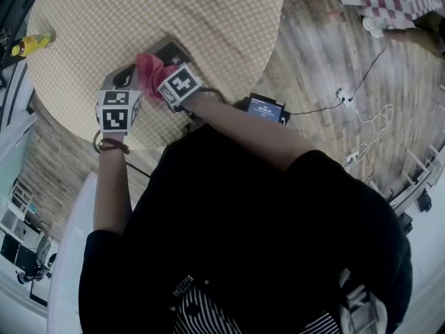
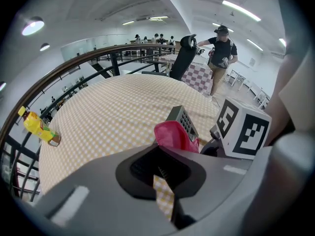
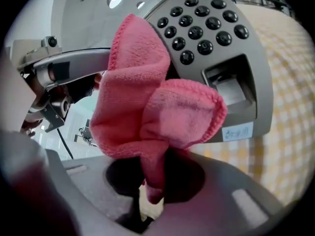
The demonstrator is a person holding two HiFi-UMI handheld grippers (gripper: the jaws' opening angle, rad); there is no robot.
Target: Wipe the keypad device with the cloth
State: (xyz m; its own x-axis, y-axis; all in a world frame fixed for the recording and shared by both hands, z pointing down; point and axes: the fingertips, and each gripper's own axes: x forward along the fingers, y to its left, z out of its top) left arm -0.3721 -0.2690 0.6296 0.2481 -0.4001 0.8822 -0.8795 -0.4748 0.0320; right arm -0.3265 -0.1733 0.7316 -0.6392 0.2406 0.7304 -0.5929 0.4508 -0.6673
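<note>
The grey keypad device (image 1: pixel 170 49) lies on the round checked table (image 1: pixel 208 19), near its front edge. A pink cloth (image 1: pixel 149 70) is bunched over the device's near end. My right gripper (image 1: pixel 161 83) is shut on the cloth. In the right gripper view the cloth (image 3: pixel 152 117) hangs from the jaws (image 3: pixel 152 191) and covers part of the device (image 3: pixel 221 48) below its black keys. My left gripper (image 1: pixel 124 81) sits just left of the cloth, its jaws (image 2: pixel 165 181) shut with nothing between them. Cloth (image 2: pixel 174 134) and device (image 2: pixel 184 122) lie just ahead of it.
A yellow bottle (image 1: pixel 31 44) lies at the table's far left edge. On the wooden floor to the right are a black box with a lit screen (image 1: pixel 266 108) and cables with a power strip (image 1: pixel 344 94). A person in black (image 2: pixel 221 53) stands beyond the table.
</note>
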